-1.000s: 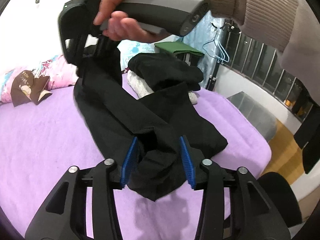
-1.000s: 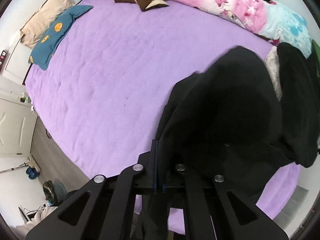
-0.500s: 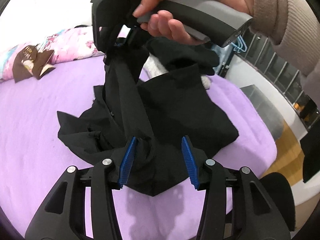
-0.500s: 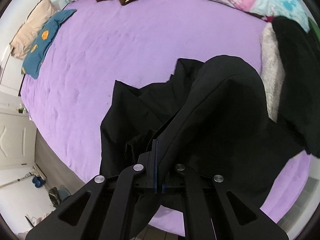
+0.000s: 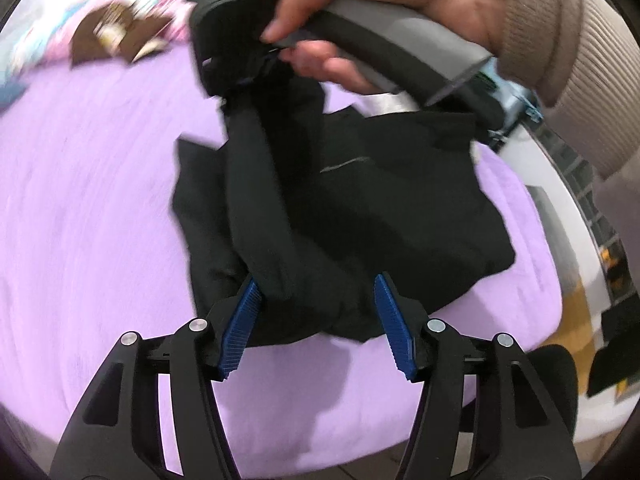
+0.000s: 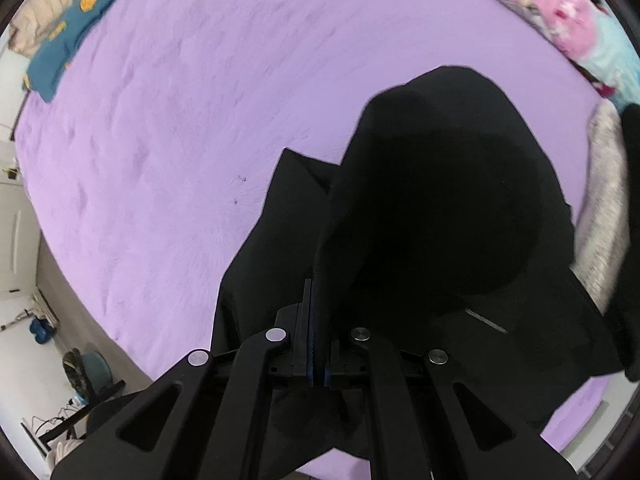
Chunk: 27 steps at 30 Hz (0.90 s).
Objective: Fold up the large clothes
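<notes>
Presently a black garment (image 5: 360, 208) lies bunched on the purple bedspread (image 5: 100, 200), close to the bed's near edge, with one long fold rising off the heap. Left gripper (image 5: 316, 332) hangs over the garment's near hem; its blue pads (image 5: 240, 332) stand well apart and have just been opening, black cloth sitting loosely between them but not pressed by either pad. Right gripper (image 6: 318, 364), seen in its own wrist view, points down at the bed with jaws drawn fully together, a thickness of the black cloth pinched between them; the left wrist view shows that same fold pulled up taut from the heap to the gripper's dark head. A person's hand (image 5: 360, 20) wraps the grey handle of that right gripper, a ribbed beige sleeve (image 5: 560, 40) behind it. Garment carries a thin pale strip (image 5: 344, 163) across its upper panel. Along the far edge of the bed lie a pink floral quilt (image 6: 560, 12) and a brown cushion (image 5: 116, 36); at the far left corner in the right wrist view, a teal pillow with orange spots (image 6: 64, 48). A pale fleecy item (image 6: 604, 200) lies just beside the garment. Both views are motion-blurred.
</notes>
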{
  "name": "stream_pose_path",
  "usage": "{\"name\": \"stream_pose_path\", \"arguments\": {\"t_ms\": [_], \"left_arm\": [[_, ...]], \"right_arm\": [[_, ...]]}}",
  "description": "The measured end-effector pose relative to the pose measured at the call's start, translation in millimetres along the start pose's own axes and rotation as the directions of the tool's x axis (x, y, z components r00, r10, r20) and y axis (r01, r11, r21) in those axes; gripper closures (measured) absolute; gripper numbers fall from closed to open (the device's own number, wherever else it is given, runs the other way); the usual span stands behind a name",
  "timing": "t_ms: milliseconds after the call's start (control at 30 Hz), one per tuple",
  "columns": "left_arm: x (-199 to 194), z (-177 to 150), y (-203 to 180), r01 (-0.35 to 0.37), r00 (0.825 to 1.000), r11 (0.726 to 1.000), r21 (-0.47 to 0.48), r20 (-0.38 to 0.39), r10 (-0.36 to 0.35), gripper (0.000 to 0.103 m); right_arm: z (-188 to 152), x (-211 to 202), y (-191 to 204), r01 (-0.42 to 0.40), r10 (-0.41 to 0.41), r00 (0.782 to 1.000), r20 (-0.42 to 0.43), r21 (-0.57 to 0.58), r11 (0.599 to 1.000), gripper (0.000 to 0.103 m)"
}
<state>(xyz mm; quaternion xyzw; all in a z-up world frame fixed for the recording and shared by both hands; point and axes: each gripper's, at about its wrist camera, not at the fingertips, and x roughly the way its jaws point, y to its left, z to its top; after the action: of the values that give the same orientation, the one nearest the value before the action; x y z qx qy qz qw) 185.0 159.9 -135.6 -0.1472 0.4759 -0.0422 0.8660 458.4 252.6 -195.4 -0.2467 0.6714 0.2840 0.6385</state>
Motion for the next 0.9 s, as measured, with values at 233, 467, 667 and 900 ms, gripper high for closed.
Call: {"name": "stream_pose_path", "arguments": {"t_ms": [233, 467, 667, 900], "left_arm": [[20, -23, 61, 0.002, 0.997, 0.983, -0.186, -0.082, -0.017, 0.045], [53, -35, 108, 0.096, 0.978, 0.909, -0.405, -0.132, -0.162, 0.044], [75, -44, 130, 0.119, 0.966, 0.858, -0.499, -0.143, -0.217, 0.044], [101, -46, 143, 0.135, 0.950, 0.811, -0.569, -0.159, -0.270, 0.043]], "right_arm": [[27, 56, 37, 0.080, -0.081, 0.992, -0.094, -0.020, 0.997, 0.095], [37, 71, 56, 0.080, -0.078, 0.988, -0.134, 0.013, 0.997, 0.043], [43, 84, 78, 0.186, -0.186, 0.969, -0.164, -0.014, 0.982, 0.028], [42, 108, 87, 0.345, -0.350, 0.914, -0.207, -0.061, 0.937, 0.028]]}}
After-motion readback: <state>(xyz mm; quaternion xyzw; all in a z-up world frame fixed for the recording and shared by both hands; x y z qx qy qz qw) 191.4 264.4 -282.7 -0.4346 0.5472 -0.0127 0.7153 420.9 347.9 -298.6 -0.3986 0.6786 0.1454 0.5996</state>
